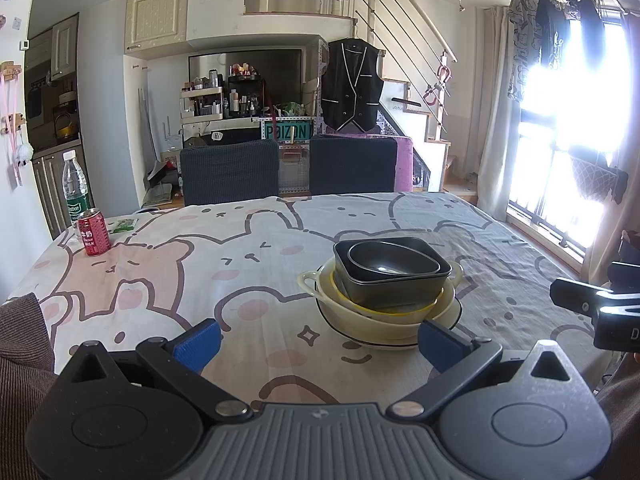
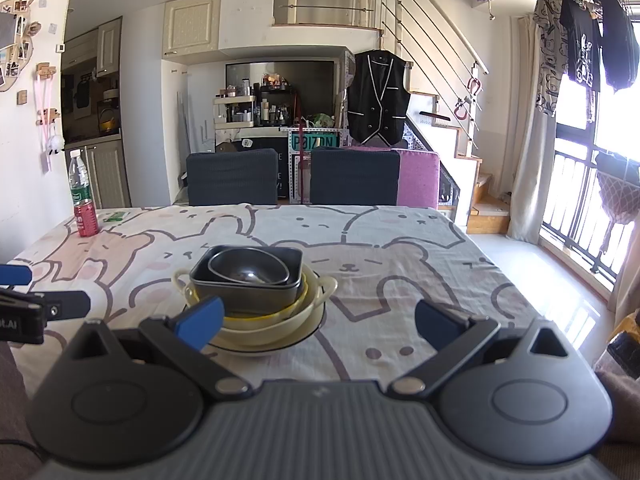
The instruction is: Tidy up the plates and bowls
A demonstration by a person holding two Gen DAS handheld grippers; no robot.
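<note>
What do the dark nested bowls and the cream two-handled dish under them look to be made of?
Dark nested bowls: matte charcoal with one soft highlight in the bottom, likely glazed ceramic or melamine; cannot tell which. Cream two-handled dish: smooth, glossy, thick-walled with moulded handles, probably ceramic, possibly plastic. It sits on a white plate with a dark rim line, apparently ceramic.

Left claw (image 1: 318,342) and right claw (image 2: 318,326): blue fingertip pads on black linkage arms, silver pivot screws, ribbed grey body, round black side discs.

I see a table (image 1: 256,240) under a bear-print cloth. Ahead sits a dish stack (image 1: 384,296); far left, a red can (image 1: 94,232) and water bottle (image 1: 74,188).
</note>
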